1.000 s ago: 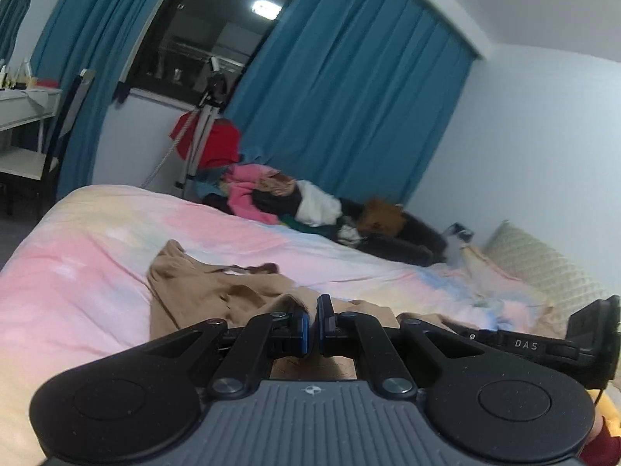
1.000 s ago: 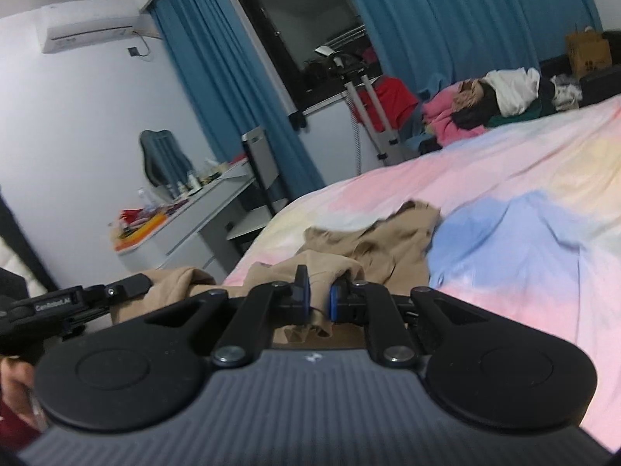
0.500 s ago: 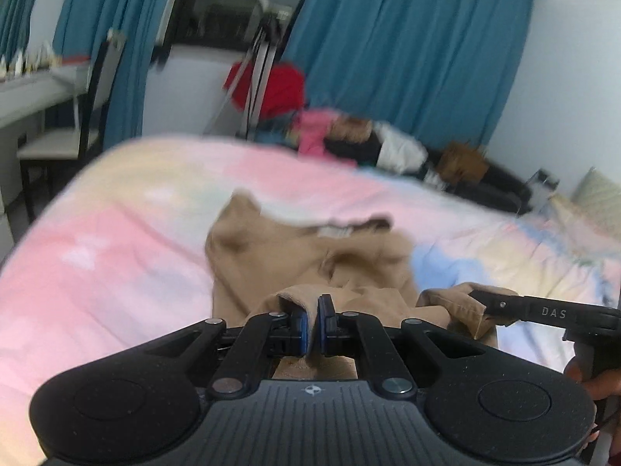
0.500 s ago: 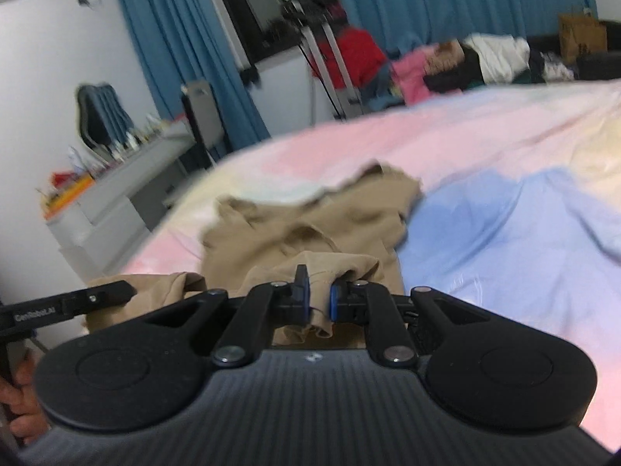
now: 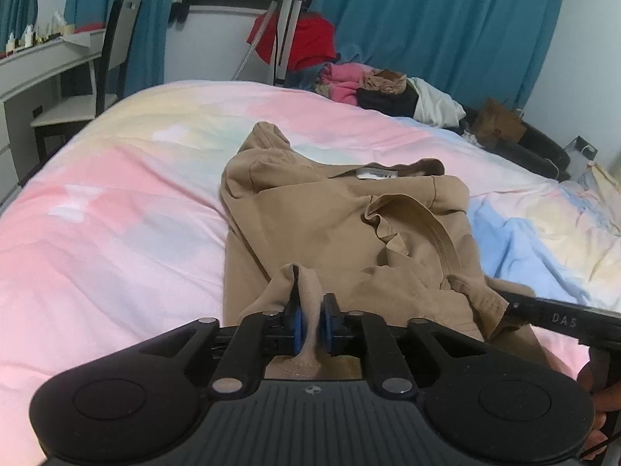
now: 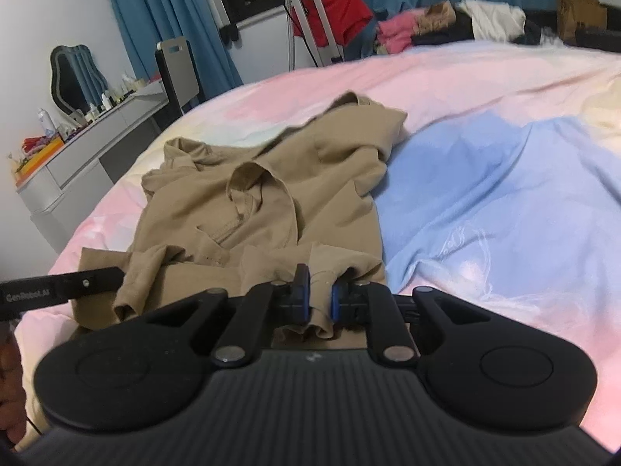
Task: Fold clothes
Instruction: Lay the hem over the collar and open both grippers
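Note:
A tan shirt (image 5: 330, 225) lies crumpled on the bed, collar label toward the far side; in the right wrist view the tan shirt (image 6: 271, 178) spreads out ahead. My left gripper (image 5: 312, 322) hangs low over its near edge. Its jaws are opening, and a fold of hem stands loosely between the blue pads. My right gripper (image 6: 320, 299) pinches another hem fold that fills the gap between its pads, and its jaws are starting to open. A finger of the right gripper (image 5: 559, 318) shows at the left view's right edge, and a left finger (image 6: 62, 287) at the other view's left.
The bed carries a pink, yellow and blue duvet (image 5: 116, 233). A pile of clothes (image 5: 388, 89) lies at its far side, near a tripod (image 5: 287, 19) and blue curtains. A chair (image 5: 112, 58) and a white desk (image 5: 39, 62) stand to the left.
Both grippers came down toward the bed, carrying the hem forward over the shirt, which now lies flatter. The left jaws have parted; the right pads stay on their fold.

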Motion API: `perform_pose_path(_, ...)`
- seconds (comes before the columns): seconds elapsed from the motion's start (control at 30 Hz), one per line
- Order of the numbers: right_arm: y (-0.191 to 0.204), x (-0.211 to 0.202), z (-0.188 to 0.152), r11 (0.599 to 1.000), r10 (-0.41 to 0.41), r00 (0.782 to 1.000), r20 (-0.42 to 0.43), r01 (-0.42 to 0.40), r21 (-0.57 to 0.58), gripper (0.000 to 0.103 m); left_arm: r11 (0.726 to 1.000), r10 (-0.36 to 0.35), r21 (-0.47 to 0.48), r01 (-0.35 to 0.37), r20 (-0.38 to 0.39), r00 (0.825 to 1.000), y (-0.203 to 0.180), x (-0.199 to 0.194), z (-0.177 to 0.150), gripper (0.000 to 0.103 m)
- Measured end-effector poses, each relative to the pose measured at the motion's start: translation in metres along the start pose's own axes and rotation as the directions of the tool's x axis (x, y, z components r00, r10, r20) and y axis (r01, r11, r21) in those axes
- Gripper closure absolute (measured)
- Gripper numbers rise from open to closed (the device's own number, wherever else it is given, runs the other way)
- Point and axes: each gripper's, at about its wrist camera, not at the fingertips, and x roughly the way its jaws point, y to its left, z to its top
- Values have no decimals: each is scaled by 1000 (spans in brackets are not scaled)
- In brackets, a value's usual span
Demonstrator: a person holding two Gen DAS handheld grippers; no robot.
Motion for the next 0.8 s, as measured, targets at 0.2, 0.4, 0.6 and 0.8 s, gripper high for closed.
perform_pose_path(0.2, 11, -32, 7, 1000, 8, 997, 82, -6, -27, 85, 999, 11, 49, -14, 62, 998, -18, -36, -7, 46)
perform_pose_path(0.4, 28, -82, 4, 998, -9, 981, 194, 22, -63, 24, 997, 15, 68, -26, 159, 987, -31, -85, -14, 19)
perform_pose_path(0.6, 40, -123, -8, 997, -1, 963, 270, 22, -76, 17, 992, 20, 113, -48, 232, 973, -36, -123, -31, 1)
perform_pose_path(0.8, 43, -125, -18, 999, 28, 980, 196, -34, 28, 17, 981, -88, -175, 89, 9, 996, -10, -107, -35, 1)
